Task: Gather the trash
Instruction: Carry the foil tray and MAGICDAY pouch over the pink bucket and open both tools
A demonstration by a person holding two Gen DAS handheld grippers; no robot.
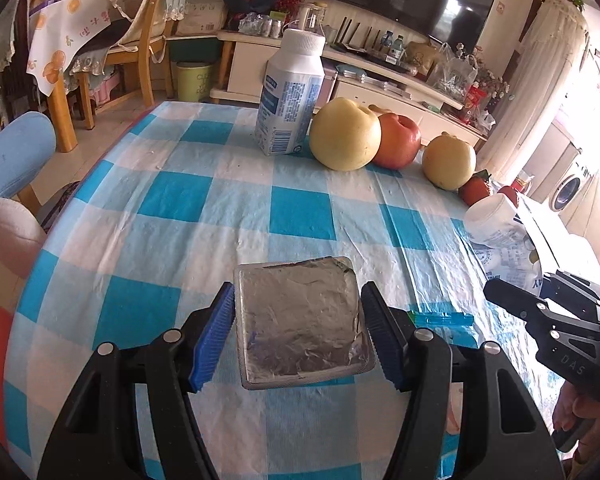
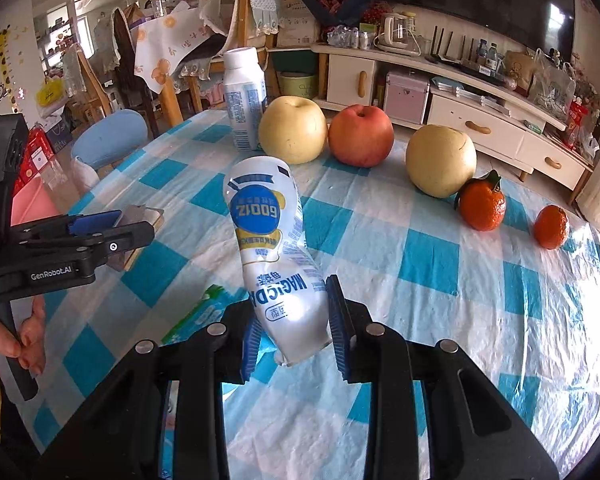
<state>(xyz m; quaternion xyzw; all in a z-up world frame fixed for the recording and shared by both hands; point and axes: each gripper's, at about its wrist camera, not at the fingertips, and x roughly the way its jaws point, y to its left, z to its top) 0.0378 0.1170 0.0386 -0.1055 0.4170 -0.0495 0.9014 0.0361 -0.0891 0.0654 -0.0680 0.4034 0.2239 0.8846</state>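
Observation:
My left gripper (image 1: 298,320) is shut on a square foil-covered container (image 1: 302,320), its blue pads on the container's two sides just above the checked tablecloth. It also shows in the right wrist view (image 2: 100,228) with the container (image 2: 140,216). My right gripper (image 2: 294,332) is shut on a crumpled white drink bottle (image 2: 274,248) with a blue round label, held off the table. The bottle also shows in the left wrist view (image 1: 500,232). A green-and-blue wrapper (image 2: 196,312) lies flat on the cloth between the grippers.
An upright white bottle (image 1: 292,92) stands at the far side of the table (image 1: 172,200). Beside it are two yellow pears (image 2: 294,128), a red apple (image 2: 360,134) and two tangerines (image 2: 482,202). Chairs, a TV cabinet and a green bin stand beyond.

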